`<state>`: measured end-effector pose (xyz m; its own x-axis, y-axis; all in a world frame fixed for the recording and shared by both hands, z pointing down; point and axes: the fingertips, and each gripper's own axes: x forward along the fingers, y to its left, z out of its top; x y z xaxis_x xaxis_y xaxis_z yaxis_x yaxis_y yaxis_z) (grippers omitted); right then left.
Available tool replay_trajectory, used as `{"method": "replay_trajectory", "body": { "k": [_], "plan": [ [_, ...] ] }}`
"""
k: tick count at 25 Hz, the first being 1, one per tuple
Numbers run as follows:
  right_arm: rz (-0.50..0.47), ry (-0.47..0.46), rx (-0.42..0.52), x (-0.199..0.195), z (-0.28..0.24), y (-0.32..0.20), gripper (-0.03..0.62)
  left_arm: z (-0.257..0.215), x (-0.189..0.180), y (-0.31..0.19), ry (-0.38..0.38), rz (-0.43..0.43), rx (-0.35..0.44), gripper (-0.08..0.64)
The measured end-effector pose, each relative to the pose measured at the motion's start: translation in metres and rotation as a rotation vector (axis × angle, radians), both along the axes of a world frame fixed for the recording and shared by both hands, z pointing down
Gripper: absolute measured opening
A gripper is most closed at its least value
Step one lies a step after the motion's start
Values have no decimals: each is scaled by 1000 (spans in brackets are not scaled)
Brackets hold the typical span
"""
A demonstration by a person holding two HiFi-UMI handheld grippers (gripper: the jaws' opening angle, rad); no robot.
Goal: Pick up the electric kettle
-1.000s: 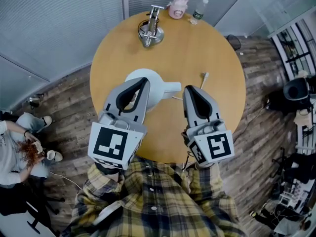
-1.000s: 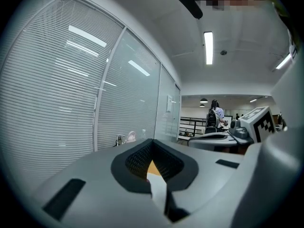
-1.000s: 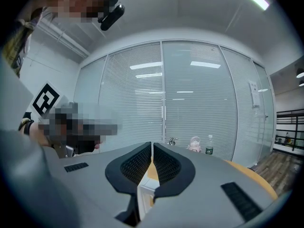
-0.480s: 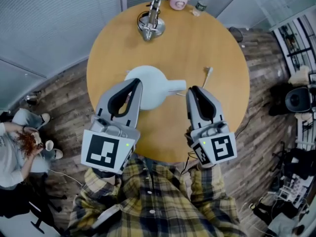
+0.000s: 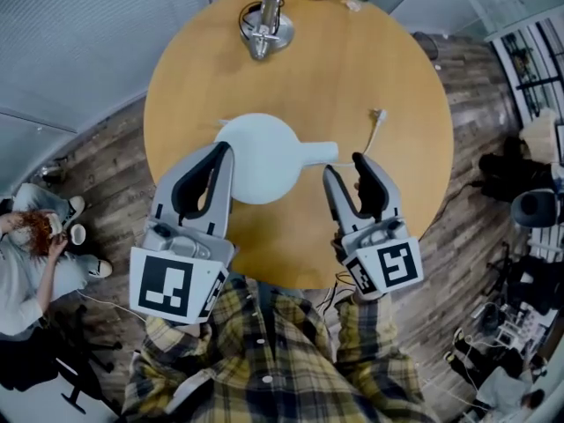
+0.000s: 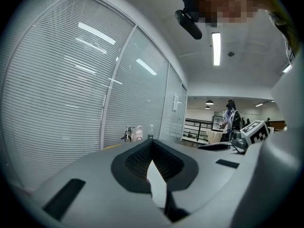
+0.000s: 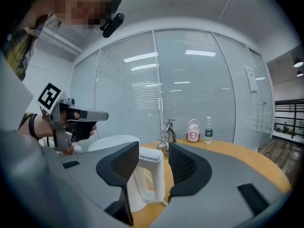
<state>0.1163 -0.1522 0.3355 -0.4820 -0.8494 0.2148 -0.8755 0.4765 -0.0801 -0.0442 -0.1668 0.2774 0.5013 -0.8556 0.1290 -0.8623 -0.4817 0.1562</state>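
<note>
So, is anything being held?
Nothing. The right hand-held gripper has just been opening its jaws, kettle handle in its gap, ungripped; the left hand-held gripper is shut, empty.

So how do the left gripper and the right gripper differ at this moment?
The left gripper has its jaws shut tip to tip. The right gripper has its jaws wide apart, having just been opening. The left gripper sits beside the round body of the electric kettle. The right gripper faces its handle, which lines up with the gap between the jaws, ungripped. Both are grey and held over the wooden table.
</note>
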Motion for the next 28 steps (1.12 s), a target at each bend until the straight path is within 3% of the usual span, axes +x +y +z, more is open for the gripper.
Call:
{"method": "replay_trajectory", "body": {
  "k": [14, 28],
  "plan": [
    [26, 15, -105, -1, 78, -4, 196, 24, 1, -3, 10, 17, -61, 3],
    [17, 23, -69, -14, 109, -43, 196, 34, -5, -8, 13, 17, -55, 3]
  ]
}}
